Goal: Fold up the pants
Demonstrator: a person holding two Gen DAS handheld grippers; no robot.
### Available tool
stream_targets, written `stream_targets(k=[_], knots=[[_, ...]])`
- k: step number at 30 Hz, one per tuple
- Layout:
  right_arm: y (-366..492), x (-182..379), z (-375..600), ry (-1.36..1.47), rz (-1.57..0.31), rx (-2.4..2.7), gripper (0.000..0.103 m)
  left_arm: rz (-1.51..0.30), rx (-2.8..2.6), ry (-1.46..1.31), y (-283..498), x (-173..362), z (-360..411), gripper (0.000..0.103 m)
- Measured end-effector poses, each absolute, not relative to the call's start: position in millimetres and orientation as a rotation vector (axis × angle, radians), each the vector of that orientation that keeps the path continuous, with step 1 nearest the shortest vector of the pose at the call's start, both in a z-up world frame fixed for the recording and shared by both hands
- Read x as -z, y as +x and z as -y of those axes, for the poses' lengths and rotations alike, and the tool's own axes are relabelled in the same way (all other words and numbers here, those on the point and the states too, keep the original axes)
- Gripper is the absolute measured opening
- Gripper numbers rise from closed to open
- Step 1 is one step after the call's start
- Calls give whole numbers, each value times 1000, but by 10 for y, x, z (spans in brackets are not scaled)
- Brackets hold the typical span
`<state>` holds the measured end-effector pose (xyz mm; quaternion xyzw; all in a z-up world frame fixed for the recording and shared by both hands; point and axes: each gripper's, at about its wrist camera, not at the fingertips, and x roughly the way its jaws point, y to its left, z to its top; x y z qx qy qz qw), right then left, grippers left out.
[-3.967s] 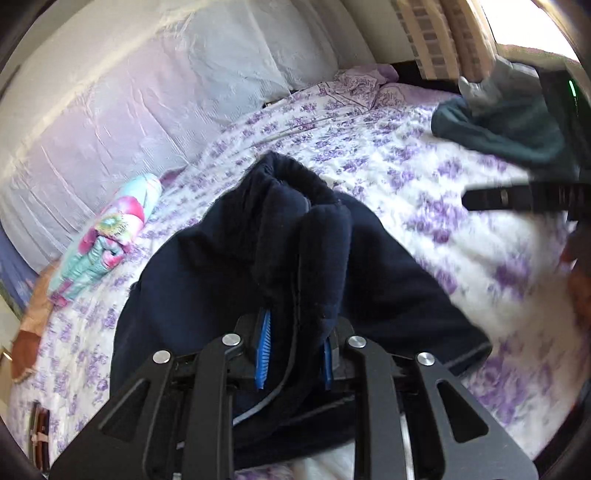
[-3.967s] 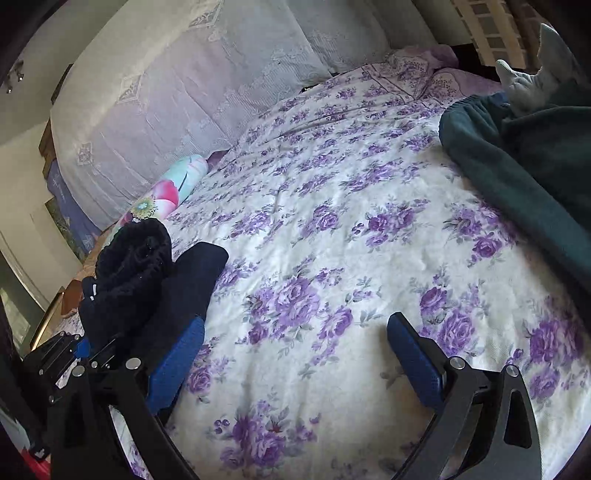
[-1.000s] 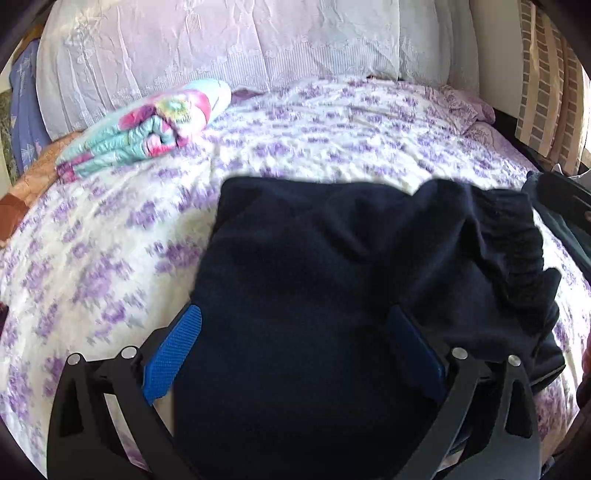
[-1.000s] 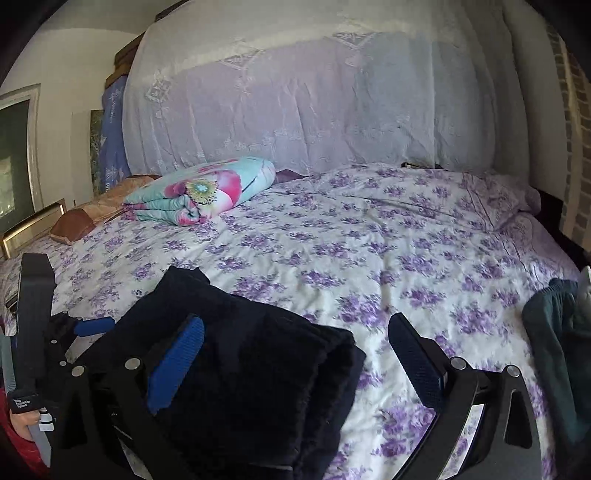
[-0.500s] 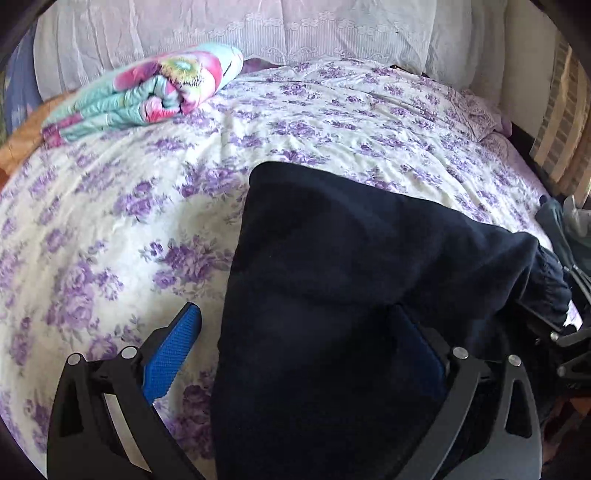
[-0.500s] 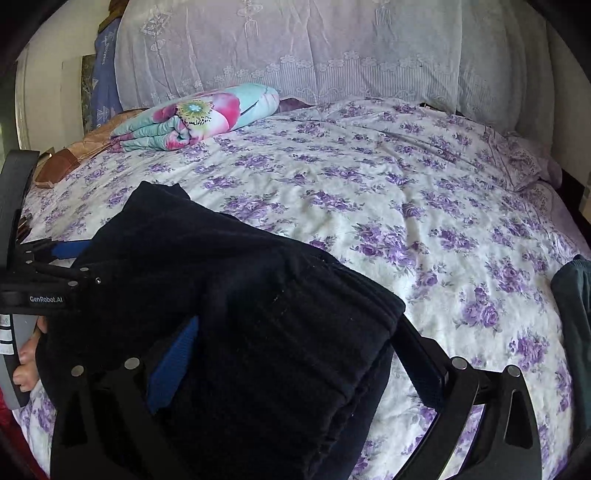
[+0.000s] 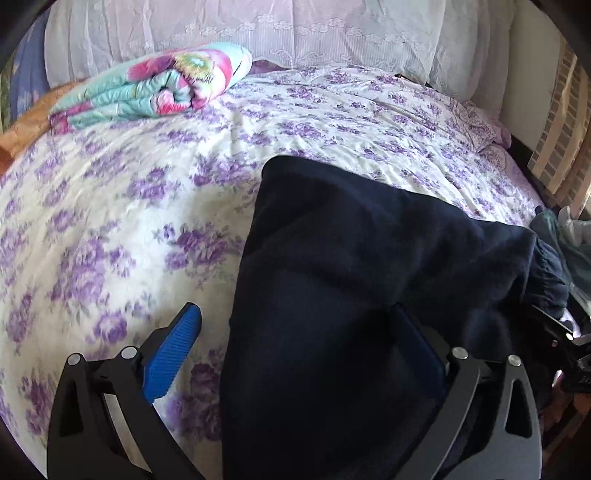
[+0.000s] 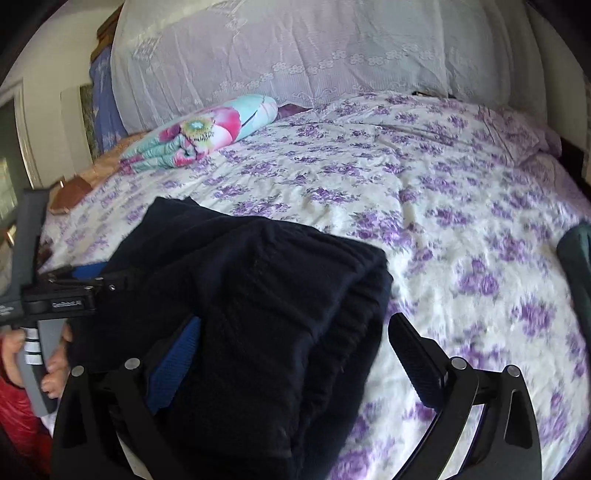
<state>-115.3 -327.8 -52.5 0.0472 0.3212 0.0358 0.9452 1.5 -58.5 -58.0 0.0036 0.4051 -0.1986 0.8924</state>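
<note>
Navy fleece pants [image 7: 351, 295] lie folded in a thick bundle on the bed [image 7: 129, 206], at the near edge of its floral purple-and-white cover. Left wrist view: the left hand-held gripper [image 7: 295, 350] is spread wide, its blue left pad bare over the cover at 8 o'clock, its right finger pressed against or under the cloth at 4 o'clock; the pants fill the gap between the fingers and run on toward 1 o'clock, where the gathered waistband [image 7: 546, 277] hangs off the bundle. Right wrist view: the right hand-held gripper [image 8: 295, 354] is likewise spread, with the pants [image 8: 251, 314] draped over its left finger and the right finger clear of the cloth, over the cover [image 8: 461, 229]. Whether either one bears the weight of the pants cannot be told. At 9 o'clock in that view the left hand-held gripper [image 8: 74, 291] meets the bundle's far side, its handle held by a hand [image 8: 33, 354]. A rolled flowered quilt [image 7: 155, 85] lies at 11 o'clock near a white lace curtain [image 7: 295, 33], well apart from the pants. Green cloth [image 7: 569, 243] shows at 3 o'clock, just beside the waistband.
</note>
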Motion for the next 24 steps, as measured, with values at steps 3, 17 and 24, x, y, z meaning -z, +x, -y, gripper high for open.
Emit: stream_targets(k=[3, 17, 24], knots=[[-1316, 569, 3454, 208, -647, -113, 100, -849, 452, -61, -17, 604, 471, 99], [-1383, 850, 3741, 479, -683, -251, 100, -906, 748, -123, -446, 685, 310, 99], [-1392, 847, 3737, 476, -679, -250, 100, -849, 604, -41, -581, 643, 457, 99]])
